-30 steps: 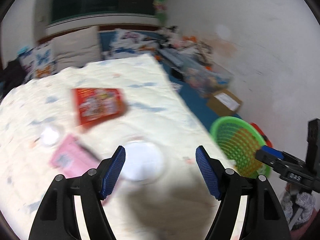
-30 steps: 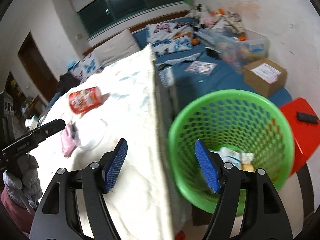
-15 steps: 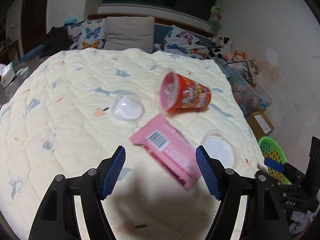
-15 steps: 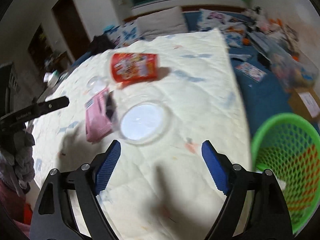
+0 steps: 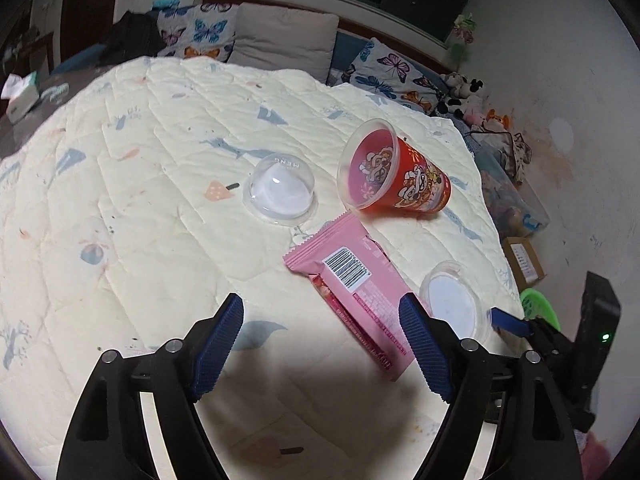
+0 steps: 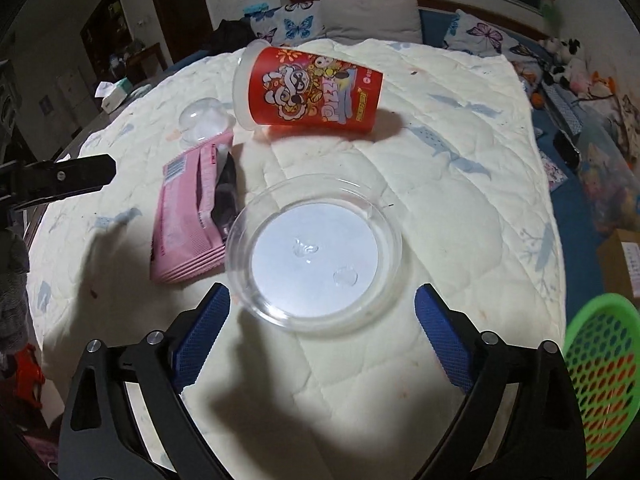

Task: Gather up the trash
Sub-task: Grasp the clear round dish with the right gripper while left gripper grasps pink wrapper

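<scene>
left claw [image 5: 320, 344] opening, nothing between | right claw [image 6: 322, 332] opening over flat clear plastic lid [image 6: 314, 254], mid-frame | left: red printed cup [image 6: 310, 88], pink wrapper [image 5: 352, 292], clear dome lid [image 5: 280, 192] on bed quilt [image 5: 160, 200] | green mesh basket [image 6: 604, 364] lower right, contents possibly hidden

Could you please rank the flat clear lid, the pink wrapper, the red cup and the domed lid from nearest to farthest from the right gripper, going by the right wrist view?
1. Flat clear lid, just ahead of the right gripper, whose fingers are opening.
2. Pink wrapper, ahead and left.
3. Red cup, lying on its side, farther back.
4. Domed lid, back left; roughly level with the cup, too close to call.
</scene>
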